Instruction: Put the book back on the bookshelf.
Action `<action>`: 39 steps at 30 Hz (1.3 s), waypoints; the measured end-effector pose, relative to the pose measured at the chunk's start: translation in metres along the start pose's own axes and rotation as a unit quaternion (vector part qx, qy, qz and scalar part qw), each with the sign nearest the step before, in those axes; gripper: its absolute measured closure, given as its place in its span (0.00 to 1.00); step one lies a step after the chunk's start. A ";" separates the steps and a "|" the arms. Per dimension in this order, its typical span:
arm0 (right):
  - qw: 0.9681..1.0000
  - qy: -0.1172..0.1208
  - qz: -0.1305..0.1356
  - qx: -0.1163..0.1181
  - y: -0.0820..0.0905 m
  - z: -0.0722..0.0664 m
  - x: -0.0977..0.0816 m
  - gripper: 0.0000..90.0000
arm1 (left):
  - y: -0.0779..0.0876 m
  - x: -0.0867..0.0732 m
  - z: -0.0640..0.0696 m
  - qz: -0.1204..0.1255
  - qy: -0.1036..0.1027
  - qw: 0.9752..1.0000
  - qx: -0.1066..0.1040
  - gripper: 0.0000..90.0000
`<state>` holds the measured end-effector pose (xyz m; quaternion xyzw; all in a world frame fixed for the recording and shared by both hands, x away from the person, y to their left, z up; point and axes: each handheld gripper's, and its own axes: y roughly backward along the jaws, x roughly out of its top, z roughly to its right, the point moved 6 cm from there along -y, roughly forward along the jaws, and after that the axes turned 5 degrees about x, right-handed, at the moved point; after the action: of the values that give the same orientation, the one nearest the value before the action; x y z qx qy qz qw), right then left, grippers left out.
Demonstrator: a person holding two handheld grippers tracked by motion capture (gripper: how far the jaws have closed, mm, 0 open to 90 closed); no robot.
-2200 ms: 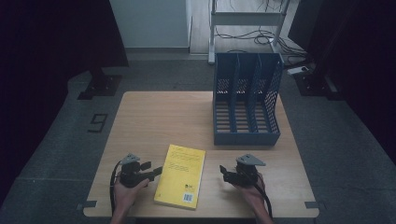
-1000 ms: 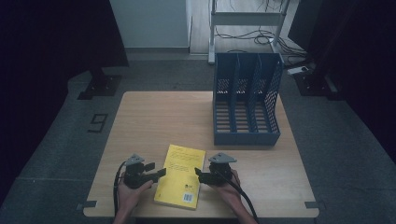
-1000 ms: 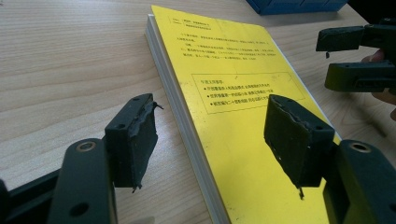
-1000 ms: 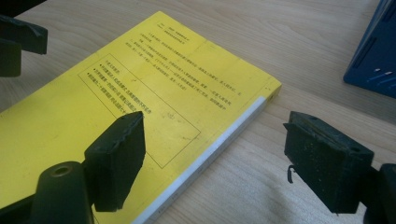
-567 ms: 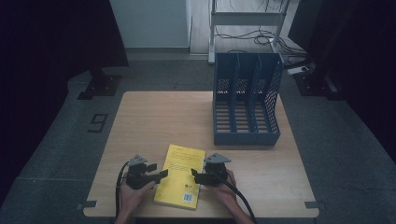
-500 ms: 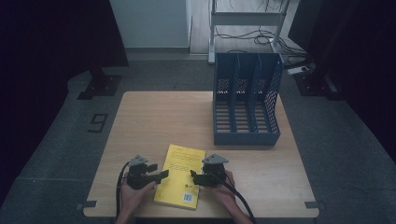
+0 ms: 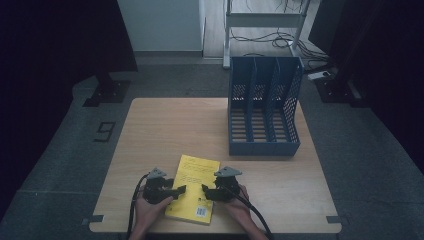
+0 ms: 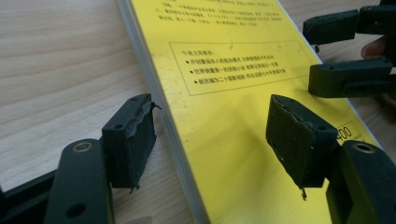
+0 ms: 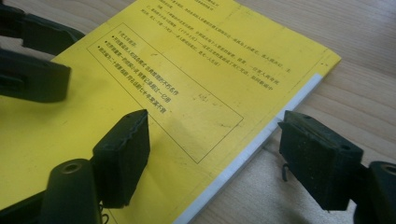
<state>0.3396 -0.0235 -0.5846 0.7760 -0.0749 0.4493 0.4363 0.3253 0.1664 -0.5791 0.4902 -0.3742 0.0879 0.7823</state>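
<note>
Over opposite book [image 7: 193, 188] edges, both grippers' open fingers [image 8: 132, 140], hands low.

Left gripper [image 8: 212, 140] black, 2 worn rubber pads, round screw holes, right gripper [image 9: 224, 158] alike, black cables

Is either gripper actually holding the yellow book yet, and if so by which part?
Nothing held. Left gripper and right gripper each straddle a long edge of the yellow book, pads apart.

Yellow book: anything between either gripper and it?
Nothing visible. The yellow book lies flat on the table. The left gripper straddles one long edge, the right gripper the other; its fingers have just been closing, not yet pressing.
</note>
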 end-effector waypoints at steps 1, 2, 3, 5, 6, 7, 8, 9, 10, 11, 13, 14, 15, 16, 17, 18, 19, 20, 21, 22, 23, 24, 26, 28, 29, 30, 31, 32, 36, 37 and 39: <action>1.000 0.000 0.000 0.002 0.000 0.000 0.000 0.29 | -0.001 0.000 0.001 -0.001 -0.002 1.000 -0.001 0.36; 1.000 0.000 0.000 0.003 0.000 0.000 0.000 0.29 | -0.001 0.000 0.002 -0.001 -0.003 1.000 0.000 0.36; 1.000 0.000 0.002 0.003 0.000 0.000 0.000 0.29 | -0.002 0.000 0.002 -0.002 -0.004 1.000 0.002 0.36; 1.000 0.000 0.002 0.004 0.000 0.000 0.000 0.29 | -0.002 0.000 0.003 -0.001 -0.004 1.000 0.005 0.35; 1.000 0.000 0.002 0.003 0.000 0.000 0.000 0.29 | -0.003 0.000 0.004 -0.002 -0.007 1.000 0.012 0.35; 1.000 0.000 0.002 0.003 0.000 0.000 0.000 0.29 | -0.003 0.000 0.004 -0.002 -0.007 1.000 0.012 0.35; 1.000 0.000 0.002 0.003 0.000 0.000 -0.001 0.29 | -0.004 0.000 0.005 -0.004 -0.013 1.000 0.020 0.34; 1.000 0.000 0.002 0.003 0.000 0.000 -0.001 0.29 | -0.004 0.000 0.006 -0.004 -0.014 1.000 0.022 0.34; 1.000 0.000 0.002 0.003 0.000 0.000 -0.001 0.29 | -0.004 0.000 0.006 -0.004 -0.013 1.000 0.023 0.33; 1.000 0.000 0.003 0.003 0.000 0.000 -0.001 0.29 | -0.004 0.000 0.006 -0.004 -0.013 1.000 0.023 0.33; 1.000 0.000 0.005 0.004 0.000 0.000 -0.001 0.29 | -0.004 0.000 0.006 -0.005 -0.008 1.000 0.022 0.33; 1.000 0.000 0.006 0.004 0.000 0.000 -0.001 0.29 | -0.004 0.001 0.006 -0.005 -0.004 1.000 0.021 0.33; 1.000 0.000 0.006 0.004 0.000 0.000 -0.001 0.29 | -0.004 0.001 0.006 -0.006 -0.005 1.000 0.021 0.33; 1.000 0.000 0.006 0.005 0.000 0.000 -0.001 0.29 | -0.005 0.001 0.006 -0.005 -0.004 1.000 0.020 0.33; 1.000 0.000 0.006 0.005 0.000 0.000 -0.001 0.29 | -0.005 0.001 0.006 -0.005 -0.004 1.000 0.020 0.33; 1.000 0.000 0.007 0.005 0.000 0.000 -0.001 0.29 | -0.006 0.002 0.005 -0.002 -0.003 1.000 0.020 0.33; 1.000 0.000 0.006 0.005 0.000 0.000 -0.001 0.29 | -0.007 0.003 0.003 0.001 0.000 1.000 0.016 0.34; 1.000 0.000 0.007 0.005 0.000 0.000 -0.001 0.29 | -0.008 0.003 0.002 0.004 0.002 1.000 0.017 0.34; 1.000 0.000 0.007 0.005 0.000 0.000 -0.002 0.29 | -0.008 0.004 0.002 0.002 0.006 1.000 0.014 0.34; 1.000 0.000 0.008 0.005 0.000 0.000 -0.002 0.29 | -0.008 0.005 0.002 0.002 0.004 1.000 0.015 0.34; 1.000 0.000 0.008 0.005 0.000 0.000 -0.002 0.29 | -0.009 0.006 0.002 0.001 0.004 1.000 0.017 0.34; 1.000 0.000 0.009 0.005 0.000 0.000 -0.002 0.29 | -0.009 0.006 0.002 0.002 0.004 1.000 0.019 0.34; 1.000 0.000 0.009 0.006 0.000 0.000 -0.002 0.29 | -0.010 0.007 0.003 0.001 0.006 1.000 0.025 0.34; 1.000 0.000 0.010 0.006 0.000 0.000 -0.002 0.29 | -0.009 0.008 0.004 0.003 0.007 1.000 0.028 0.34; 1.000 0.000 0.011 0.006 0.000 0.000 -0.002 0.29 | -0.008 0.008 0.005 0.004 0.009 1.000 0.028 0.34; 1.000 0.000 0.012 0.006 0.000 0.000 -0.002 0.29 | -0.008 0.008 0.005 0.004 0.012 1.000 0.026 0.34; 1.000 0.000 0.013 0.006 0.000 0.000 -0.002 0.29 | -0.007 0.009 0.004 0.006 0.017 1.000 0.024 0.35; 1.000 0.000 0.013 0.006 0.000 0.000 -0.002 0.29 | -0.007 0.009 0.004 0.006 0.017 1.000 0.024 0.36; 1.000 -0.001 0.014 0.006 0.000 0.000 -0.002 0.29 | -0.003 0.011 0.005 0.012 0.021 0.999 0.024 0.36; 1.000 0.000 0.015 0.005 0.000 0.000 -0.003 0.29 | -0.002 0.012 0.006 0.015 0.023 0.999 0.024 0.36; 1.000 0.000 0.015 0.005 0.000 0.000 -0.003 0.29 | 0.002 0.015 0.008 0.026 0.031 0.999 0.017 0.36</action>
<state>0.3384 -0.0247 -0.5867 0.7771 -0.0839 0.4562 0.4254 0.3310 0.1571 -0.5653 0.4905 -0.3605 0.1301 0.7826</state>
